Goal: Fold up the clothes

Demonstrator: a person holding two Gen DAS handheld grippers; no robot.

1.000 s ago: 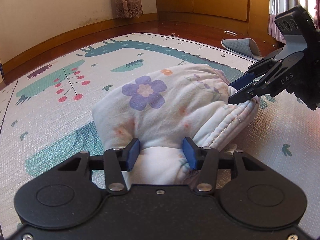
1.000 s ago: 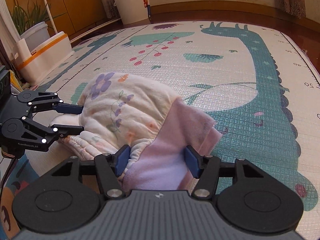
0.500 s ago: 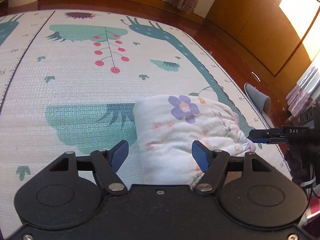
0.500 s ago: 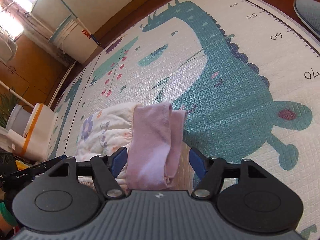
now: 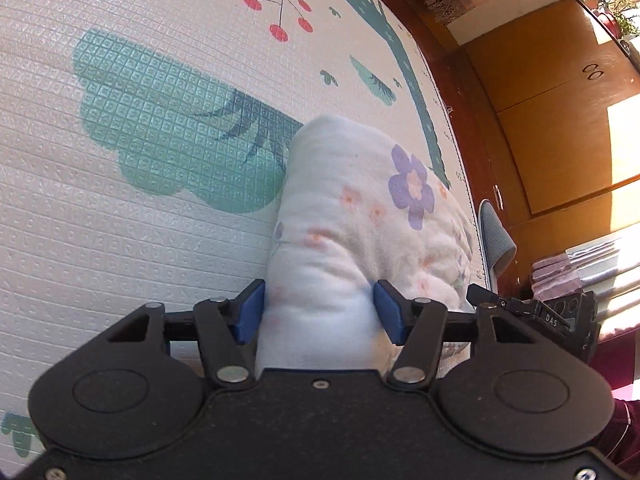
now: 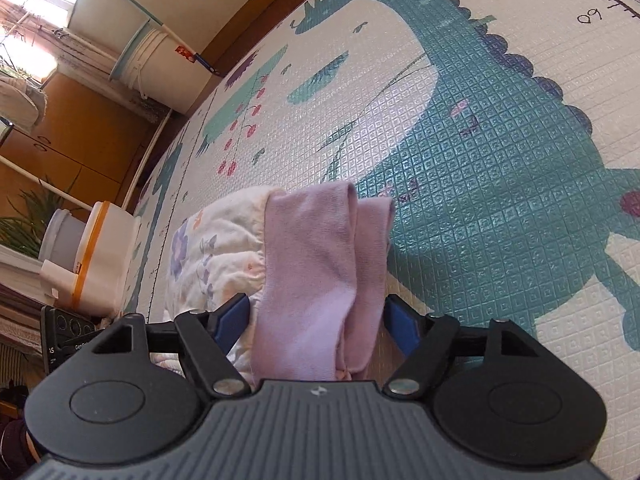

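We are holding a folded floral garment (image 5: 372, 216) between both tools, its bundle lying above the dinosaur play mat (image 5: 120, 120), and whether it is touching the mat we cannot tell. The left gripper (image 5: 320, 316) is closing its blue pads against a thick white fold, one pad on each side, so the jaws are standing partly open around the cloth but bearing on it. The right gripper (image 6: 318, 320) is straddling the pink cuffs (image 6: 320, 264) at the other end; here a gap is showing between the right-hand pad and the pink cloth, so we cannot tell whether that side is truly pinching or only bracketing. The relation that matters for us is this: the garment's long axis is running from one tool to the other, so each set of jaws is meeting an end of the bundle head-on, with the cloth directly ahead of the fingers and neither hand nearer than the other. Both tools are tilting steeply, their cameras rolling so the mat is sloping across each view, and the right gripper's black body is appearing at the right edge of the left wrist view, close beside the bundle. We are judging that the fold is nearly done and that setting the bundle down flat is the remaining step.
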